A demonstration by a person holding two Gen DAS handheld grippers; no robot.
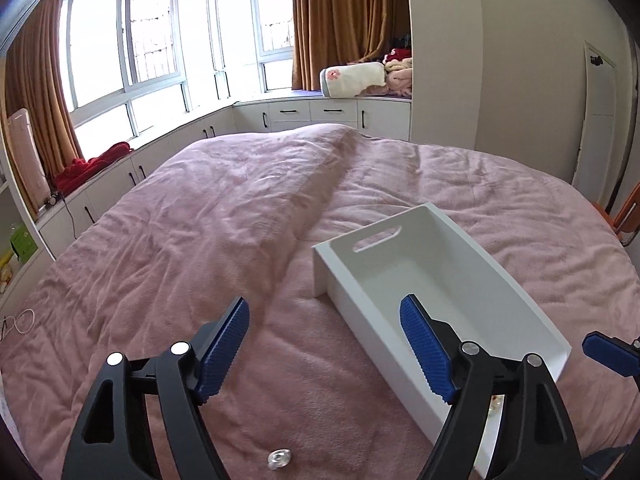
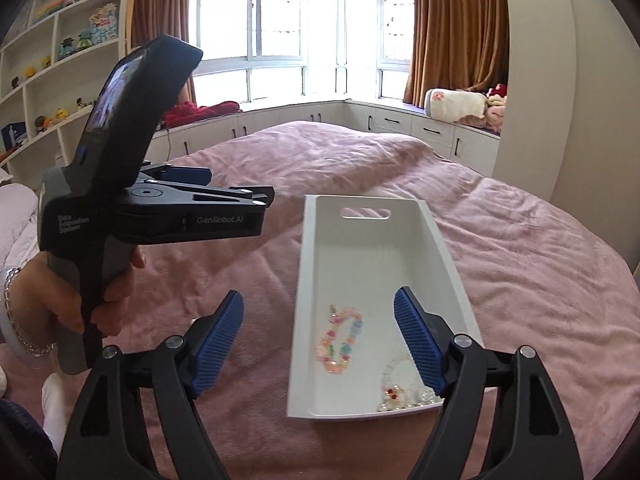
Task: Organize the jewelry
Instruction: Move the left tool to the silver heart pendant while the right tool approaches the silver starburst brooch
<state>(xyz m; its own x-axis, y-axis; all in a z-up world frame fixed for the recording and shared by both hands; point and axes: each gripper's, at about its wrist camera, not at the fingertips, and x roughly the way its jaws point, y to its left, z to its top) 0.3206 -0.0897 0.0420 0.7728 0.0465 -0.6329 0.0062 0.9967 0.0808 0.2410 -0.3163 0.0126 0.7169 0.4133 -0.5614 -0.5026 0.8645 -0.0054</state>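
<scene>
A white tray [image 2: 316, 300] with a slot handle lies on the pink bedspread; it also shows in the left wrist view [image 1: 500, 264]. Inside it lie a pastel bead bracelet [image 2: 340, 340] and a pearl and clear-bead bracelet [image 2: 400, 392] at the near end. A small clear bead piece [image 1: 279, 458] lies on the bedspread between the left fingers, left of the tray. My left gripper [image 1: 324, 352] is open and empty above the bed. My right gripper [image 2: 318, 344] is open and empty, its jaws spread over the tray's near end. The left gripper's body [image 2: 160, 208] shows at the left.
The pink bedspread [image 1: 240, 220] covers the wide bed. White window-seat cabinets [image 1: 312, 114] run behind it with blankets [image 1: 356, 76] and red cloth [image 1: 92, 164]. Shelves with toys [image 2: 60, 60] stand at left. An orange chair [image 1: 628, 216] is at the bed's right edge.
</scene>
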